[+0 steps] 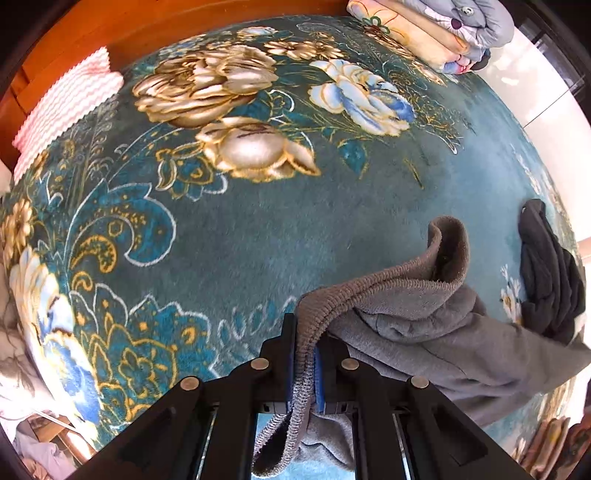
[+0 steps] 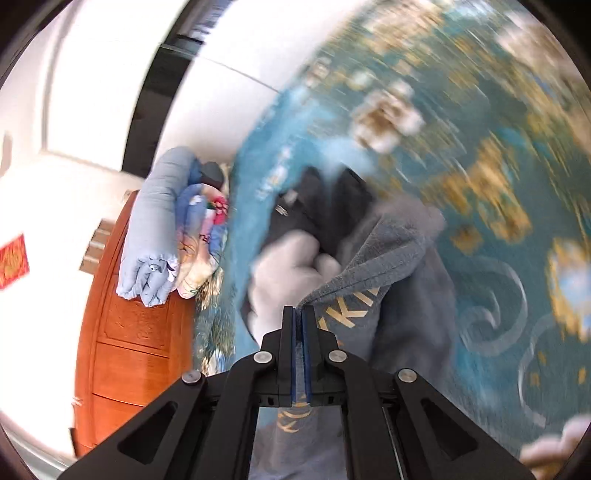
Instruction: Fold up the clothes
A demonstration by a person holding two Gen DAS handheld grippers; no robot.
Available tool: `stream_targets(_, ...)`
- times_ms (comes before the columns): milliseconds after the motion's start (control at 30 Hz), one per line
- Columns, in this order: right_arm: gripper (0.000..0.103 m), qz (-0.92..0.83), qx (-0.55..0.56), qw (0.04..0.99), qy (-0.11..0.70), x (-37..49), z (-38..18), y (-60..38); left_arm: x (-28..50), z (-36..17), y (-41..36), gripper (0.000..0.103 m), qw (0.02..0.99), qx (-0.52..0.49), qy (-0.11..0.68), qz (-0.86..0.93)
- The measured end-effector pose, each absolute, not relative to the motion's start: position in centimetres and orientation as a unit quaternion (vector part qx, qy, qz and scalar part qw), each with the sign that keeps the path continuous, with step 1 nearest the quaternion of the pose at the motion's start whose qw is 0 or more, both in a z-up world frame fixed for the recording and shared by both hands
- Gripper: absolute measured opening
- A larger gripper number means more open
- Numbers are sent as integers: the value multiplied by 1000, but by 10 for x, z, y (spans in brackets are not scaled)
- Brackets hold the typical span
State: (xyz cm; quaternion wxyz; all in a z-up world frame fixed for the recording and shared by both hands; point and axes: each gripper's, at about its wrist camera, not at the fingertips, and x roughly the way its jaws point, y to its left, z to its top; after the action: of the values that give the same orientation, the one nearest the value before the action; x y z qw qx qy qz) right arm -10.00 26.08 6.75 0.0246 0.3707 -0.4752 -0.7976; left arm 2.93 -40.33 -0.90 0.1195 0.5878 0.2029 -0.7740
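Note:
A grey fleece garment (image 1: 424, 325) with a ribbed hem hangs over the teal floral blanket (image 1: 221, 240) on the bed. My left gripper (image 1: 306, 332) is shut on its ribbed hem and holds it above the blanket. In the right wrist view, which is motion-blurred, my right gripper (image 2: 303, 314) is shut on the same grey garment (image 2: 369, 295), at a part with gold lettering. A dark garment (image 1: 550, 280) lies crumpled at the right of the blanket; it also shows in the right wrist view (image 2: 332, 206) with a white garment (image 2: 288, 273) beside it.
Folded quilts (image 1: 436, 29) are stacked at the blanket's far corner, also in the right wrist view (image 2: 166, 229). A pink zigzag pillow (image 1: 66, 107) lies by the wooden headboard (image 1: 110, 22). Pale floor lies beyond the bed's right edge.

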Motion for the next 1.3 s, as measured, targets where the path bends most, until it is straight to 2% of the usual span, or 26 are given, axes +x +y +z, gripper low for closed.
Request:
stream_targets(133, 4, -798, 433, 26, -418, -132, 59, 240, 24, -19, -396, 11, 135, 610, 175, -761)
stream_targets(200, 6, -797, 463, 27, -388, -148, 55, 229, 27, -20, -396, 14, 131, 611, 180, -760)
stream_targets(233, 7, -797, 465, 32, -384, -148, 54, 228, 29, -19, -398, 22, 126, 611, 182, -760)
stream_targets(267, 9, -797, 461, 41, -388, -143, 54, 228, 31, -17, -400, 38, 121, 611, 187, -760)
stream_targets(300, 20, -798, 456, 49, -391, -139, 54, 229, 33, -15, -402, 49, 116, 610, 193, -760)
stream_targets(333, 38, -800, 447, 55, -397, -134, 56, 231, 36, -10, -405, 64, 109, 605, 201, -763)
stream_targets(367, 45, -803, 434, 61, -404, -124, 61, 236, 39, -5, -407, 65, 102, 598, 211, -767)
stream_targets(567, 45, -830, 401, 33, -386, -63, 64, 267, 80, 14, -426, 73, 103, 543, 269, -789)
stream_targets(767, 45, -780, 489, -27, -390, -45, -7, 272, 121, -22, -418, 73, 105, 545, 337, -760)
stream_targets(1000, 45, -738, 465, -82, -482, -75, -42, 272, 121, -44, -408, 71, 114, 535, 391, -740)
stream_targets(1067, 41, -731, 453, -96, -501, -81, -42, 272, 120, -50, -410, 69, 120, 527, 418, -730)
stream_targets(1100, 32, -727, 453, -99, -506, -84, -42, 271, 121, -53, -411, 67, 120, 520, 434, -726)
stream_targets(1133, 8, -723, 454, -102, -511, -87, -41, 270, 121, -56, -412, 59, 120, 516, 446, -721)
stream_targets(1167, 4, -718, 456, -100, -516, -89, -40, 269, 121, -58, -413, 49, 120, 514, 456, -717)
stream_targets(1200, 3, -714, 458, -94, -521, -90, -40, 266, 121, -61, -414, 44, 120, 511, 466, -712)
stream_targets(1233, 2, -716, 456, -93, -520, -90, -35, 264, 120, -61, -415, 30, 120, 508, 471, -711)
stream_targets(1267, 2, -722, 451, -94, -516, -88, -27, 262, 120, -61, -416, 21, 121, 505, 475, -710)
stream_targets(1300, 2, -727, 446, -96, -513, -87, -19, 260, 119, -59, -417, 17, 124, 503, 473, -712)
